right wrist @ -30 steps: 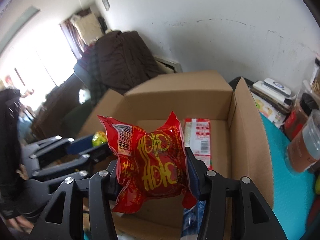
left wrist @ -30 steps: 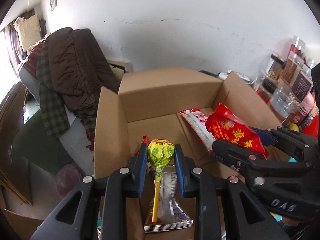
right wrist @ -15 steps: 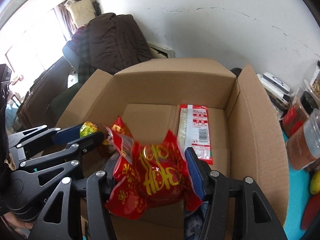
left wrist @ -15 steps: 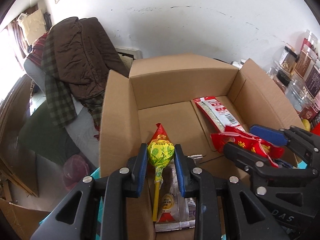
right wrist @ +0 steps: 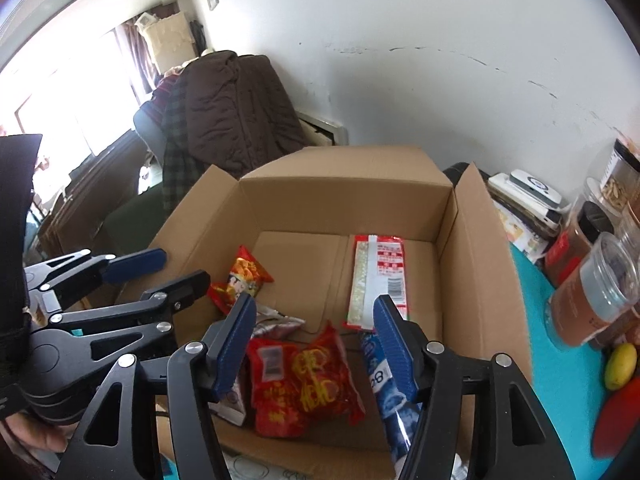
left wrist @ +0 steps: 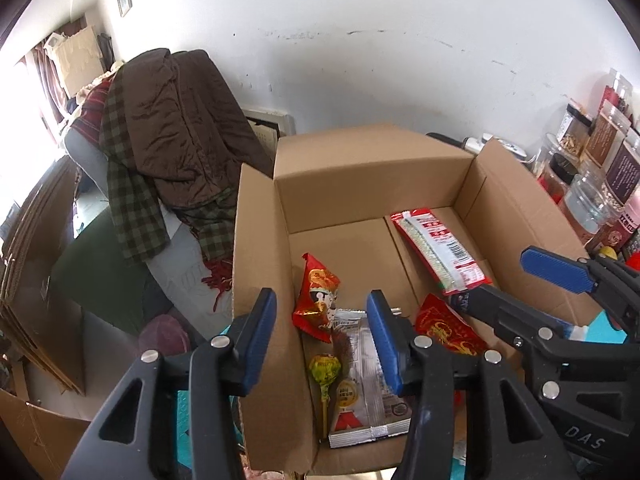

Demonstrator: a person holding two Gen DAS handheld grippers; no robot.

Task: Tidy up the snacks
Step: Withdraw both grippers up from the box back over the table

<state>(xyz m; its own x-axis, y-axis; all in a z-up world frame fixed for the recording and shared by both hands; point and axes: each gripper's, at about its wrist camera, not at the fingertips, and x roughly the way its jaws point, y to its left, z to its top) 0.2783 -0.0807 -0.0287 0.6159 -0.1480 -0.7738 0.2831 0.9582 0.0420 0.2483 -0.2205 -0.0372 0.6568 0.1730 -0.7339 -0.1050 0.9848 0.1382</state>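
Hovering over the near edge of the open cardboard box, the left tool is spreading its blue pads, and nothing is pinched between them. Just below and ahead of its tips, the lollipop is lying on the box floor, its yellow-green head pointing away from the tool and its stick running back toward the near wall, so its long axis is lining up roughly with the fingers. It is resting against a silver packet that is lying flat beside it, and a small red pouch is sitting just beyond the lollipop's head.

Further right, the right tool is also opening over the box, with no pad pressing on anything. Directly under its gap the red snack bag is lying crumpled on the box floor, its printed face up. A blue wrapper is lying under the right finger, its length running along that finger. Beyond the tips, a long red-and-white packet is lying flat, its long axis pointing toward the far wall of the box.
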